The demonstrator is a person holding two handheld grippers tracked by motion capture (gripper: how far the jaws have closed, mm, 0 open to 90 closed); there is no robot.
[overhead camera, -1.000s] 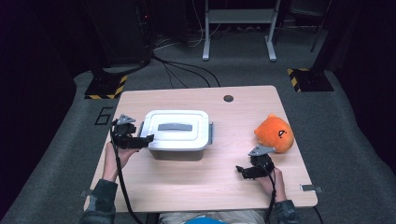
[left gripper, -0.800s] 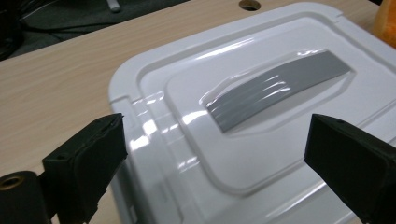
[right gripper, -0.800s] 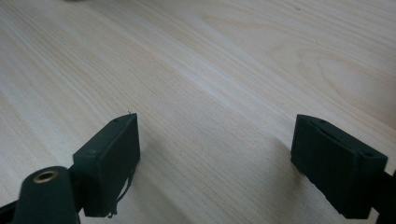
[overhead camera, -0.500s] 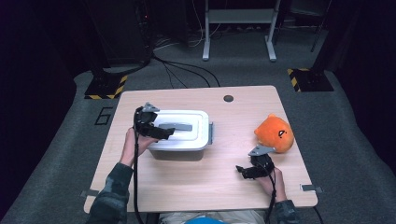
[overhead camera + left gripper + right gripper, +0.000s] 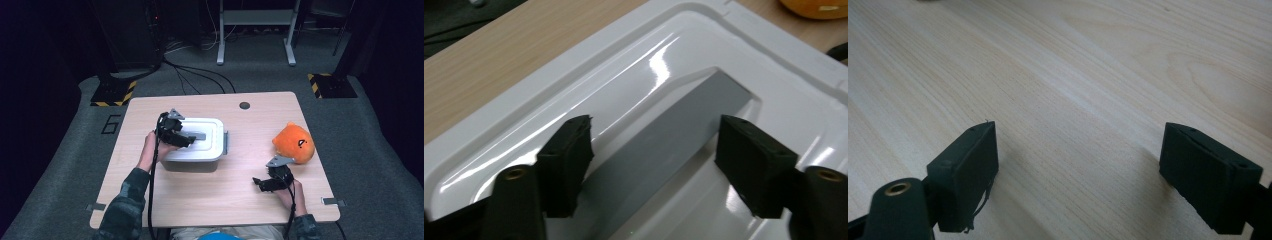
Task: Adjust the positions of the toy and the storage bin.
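Left tool moved onto glossy white lid, straddling grey rectangular handle.

Box body: mostly hidden under lid.
Toy: cut off by top edge.
Handle: near end hidden behind pad.

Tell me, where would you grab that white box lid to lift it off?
By the grey handle, the raised bar in the hollow at the middle of the lid. Come straight down from above with one finger on each long side. The left gripper is already placed that way: its fingers straddle the bar and have just been closing, with a small gap apparently left.
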